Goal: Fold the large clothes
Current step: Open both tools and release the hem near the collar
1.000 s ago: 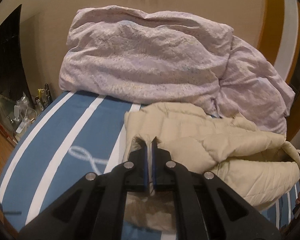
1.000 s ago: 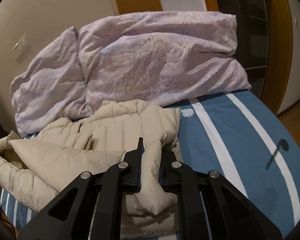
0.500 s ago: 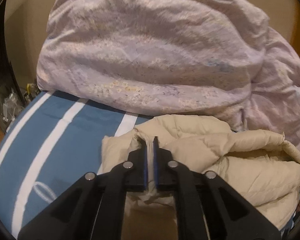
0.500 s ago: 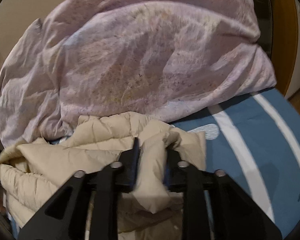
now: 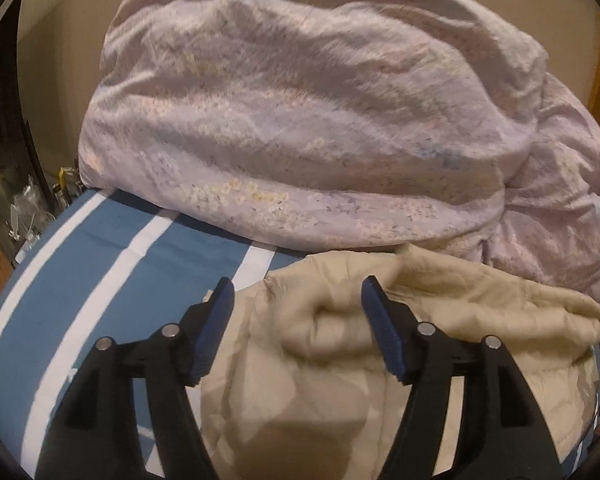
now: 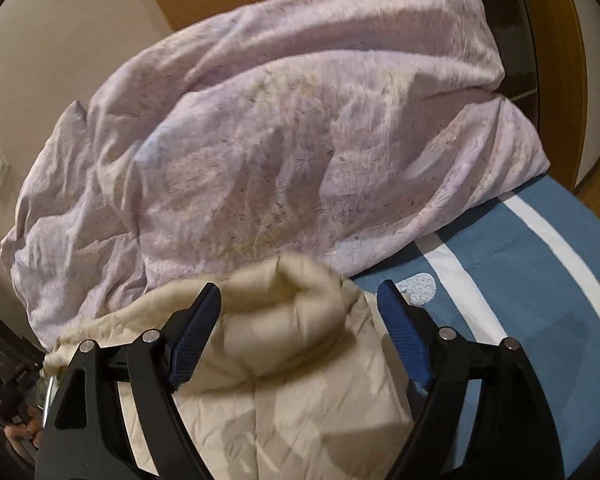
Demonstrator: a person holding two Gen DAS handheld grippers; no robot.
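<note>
Jacket (image 5: 380, 380) against lilac duvet (image 5: 300, 120)

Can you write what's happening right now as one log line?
left gripper: opening, fingers off jacket | right gripper: opening, jacket released | jacket: on bed

Both cameras are sitting on the hand-held tools, looking forward and down along their own fingers (image 5: 374, 294) (image 6: 208, 300) from close above the bed (image 5: 100, 272) (image 6: 540, 264). The left view is facing the bed's left side, the right view its right side. Both are sharing the beige jacket (image 5: 480, 308) (image 6: 284, 392) and the lilac duvet (image 5: 300, 120) (image 6: 280, 152) heaped behind it.
</note>
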